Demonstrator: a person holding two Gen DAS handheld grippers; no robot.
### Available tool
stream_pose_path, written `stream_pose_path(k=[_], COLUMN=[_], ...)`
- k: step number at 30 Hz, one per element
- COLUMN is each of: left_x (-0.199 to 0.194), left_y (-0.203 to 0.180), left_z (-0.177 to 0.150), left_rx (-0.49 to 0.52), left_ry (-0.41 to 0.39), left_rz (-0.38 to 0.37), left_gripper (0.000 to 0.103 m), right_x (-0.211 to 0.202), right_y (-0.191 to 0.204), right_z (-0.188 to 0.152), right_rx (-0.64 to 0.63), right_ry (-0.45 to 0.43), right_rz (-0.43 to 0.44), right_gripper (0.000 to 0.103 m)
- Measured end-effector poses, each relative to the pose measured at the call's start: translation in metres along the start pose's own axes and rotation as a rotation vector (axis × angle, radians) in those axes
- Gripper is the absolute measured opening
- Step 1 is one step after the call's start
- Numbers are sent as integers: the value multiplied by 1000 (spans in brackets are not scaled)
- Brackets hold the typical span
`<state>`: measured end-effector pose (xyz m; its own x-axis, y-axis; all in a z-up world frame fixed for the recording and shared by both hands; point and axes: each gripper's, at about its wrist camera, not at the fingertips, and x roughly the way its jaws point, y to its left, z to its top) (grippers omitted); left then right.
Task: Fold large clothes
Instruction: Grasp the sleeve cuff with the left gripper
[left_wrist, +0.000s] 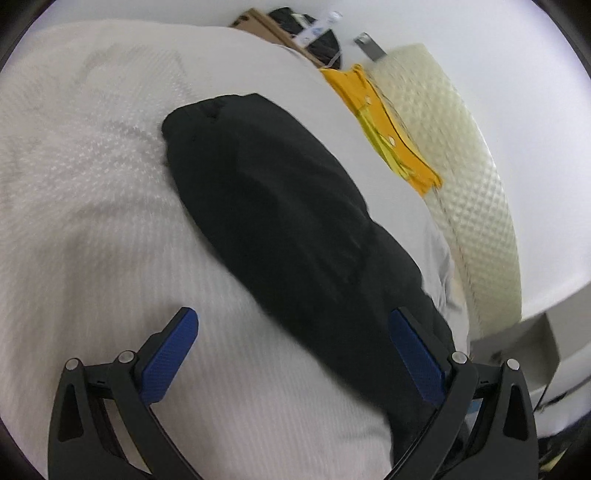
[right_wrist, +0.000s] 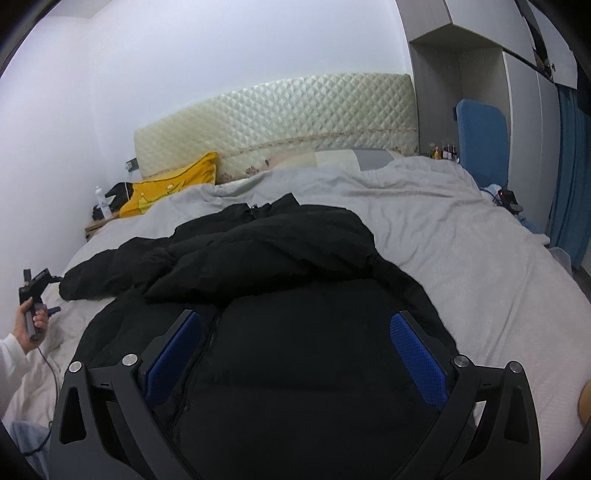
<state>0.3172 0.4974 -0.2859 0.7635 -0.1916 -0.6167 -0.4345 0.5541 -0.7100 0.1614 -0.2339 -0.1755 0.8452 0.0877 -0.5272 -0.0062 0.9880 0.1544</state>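
A black padded jacket lies spread on the bed's grey-white cover, zipper up, one sleeve stretched to the left. My right gripper is open, hovering over the jacket's lower body. In the left wrist view the sleeve runs diagonally across the cover. My left gripper is open and empty, just above the sleeve's near part. The left gripper also shows in the right wrist view, held in a hand left of the sleeve's end.
A quilted cream headboard stands at the far end, with a yellow pillow beside it. A nightstand with a bottle is at the far left. A blue chair and grey wardrobe stand at the right.
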Motion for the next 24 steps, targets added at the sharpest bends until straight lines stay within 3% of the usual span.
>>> stream_pose_path(k=[8,13,17,19,21,24], left_x=[39,59,66,65,58,39], left_y=[4,-8,-21,-26,-27,-28], left_z=[39,48,39,33,33,37], left_rx=[-35,-29,-17,11,25,13], left_ry=[-26,-76,-79,-70,-63,-82], left_rz=[9,83,143,166,163,150], left_gripper=[93,92,74,59,32,13], right_x=[30,39,42,40,39,37], right_y=[2,6,10,11,11,7], right_z=[6,7,11,13,14,12], right_rx=[29,28,7,-7,-10,5], right_ry=[42,53,53,42,43,52], right_rz=[-44,-54,-55,-50,-42,-22], right_gripper=[103,103,103,103,103,103])
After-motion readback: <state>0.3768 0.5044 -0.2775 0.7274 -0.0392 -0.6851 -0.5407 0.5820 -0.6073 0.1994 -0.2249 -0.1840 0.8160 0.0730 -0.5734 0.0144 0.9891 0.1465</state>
